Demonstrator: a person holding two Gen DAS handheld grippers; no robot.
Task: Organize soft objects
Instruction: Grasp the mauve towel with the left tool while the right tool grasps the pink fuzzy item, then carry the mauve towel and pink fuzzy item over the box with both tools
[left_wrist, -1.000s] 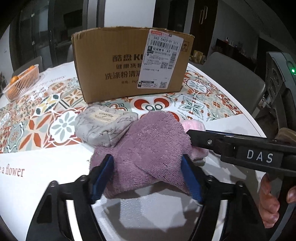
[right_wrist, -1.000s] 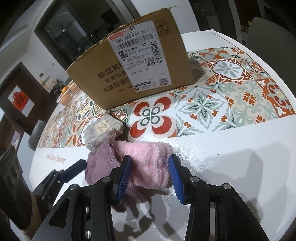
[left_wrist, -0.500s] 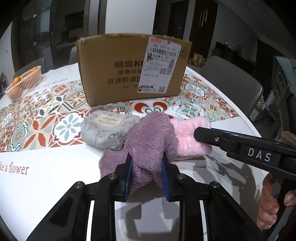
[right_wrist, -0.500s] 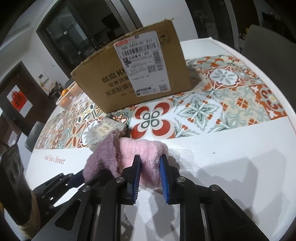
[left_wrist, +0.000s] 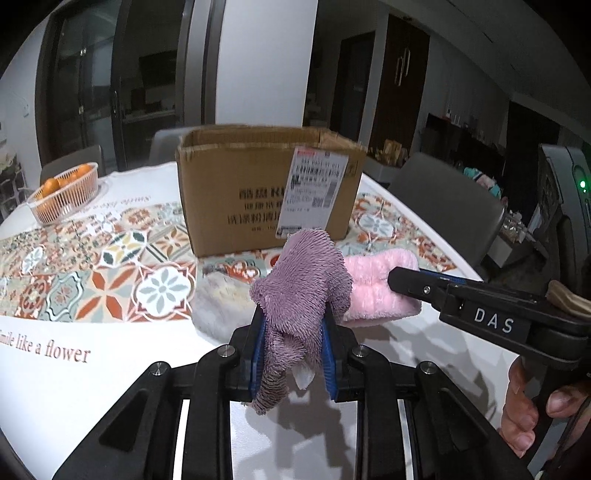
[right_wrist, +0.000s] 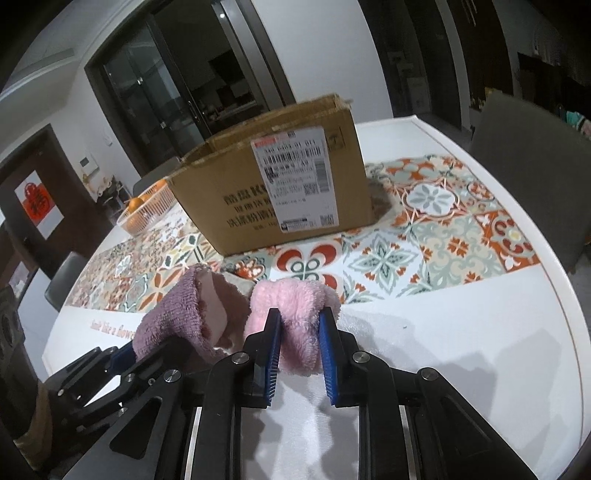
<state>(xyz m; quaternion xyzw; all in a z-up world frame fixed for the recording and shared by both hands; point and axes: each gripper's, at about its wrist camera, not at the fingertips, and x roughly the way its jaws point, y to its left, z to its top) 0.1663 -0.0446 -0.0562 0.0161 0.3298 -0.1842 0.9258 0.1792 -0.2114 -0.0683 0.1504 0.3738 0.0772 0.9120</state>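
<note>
My left gripper (left_wrist: 291, 354) clamps the fuzzy purple cloth (left_wrist: 303, 284), my right gripper (right_wrist: 299, 354) the fluffy pink cloth (right_wrist: 295, 314); dangling ends could catch on the open brown cardboard box (left_wrist: 266, 195) rim.

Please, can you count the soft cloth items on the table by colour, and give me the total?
Purple: 1, the purple cloth
Pink: 1, the pink cloth
Grey: 1, the grey cloth
Total: 3

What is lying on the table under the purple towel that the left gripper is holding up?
A grey soft pouch lies there, partly covered by the purple towel; its right part is hidden.
</note>
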